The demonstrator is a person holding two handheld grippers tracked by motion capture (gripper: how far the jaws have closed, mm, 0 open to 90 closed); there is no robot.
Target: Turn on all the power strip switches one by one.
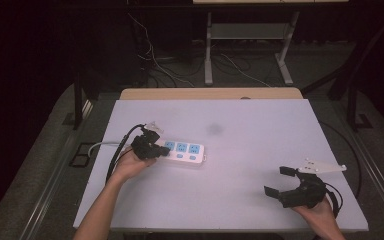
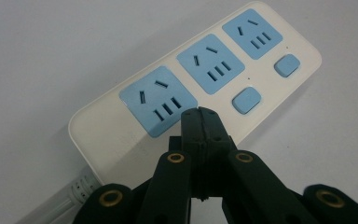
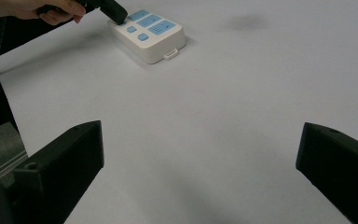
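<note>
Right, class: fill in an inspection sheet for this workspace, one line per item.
Surface: white table, faint dark smudge.
Job's things: white power strip, three blue sockets, two blue buttons showing.
Clutter: nothing seen.
Grippers: left gripper shut, tips over the strip by the end socket; right gripper open, holding nothing.
Cables: strip's cord runs off the left edge; floor wires behind.
Surroundings: dark room, metal stand.

Right gripper (image 3: 200, 172) jaws wide apart at bottom corners, bare white table (image 3: 223, 121) between them, nothing held. White power strip (image 3: 151, 39) with blue sockets and buttons lying flat near top left. Left gripper (image 3: 116, 14) tip down on strip's blue face, held by a hand (image 3: 32, 10) at top left edge.
</note>
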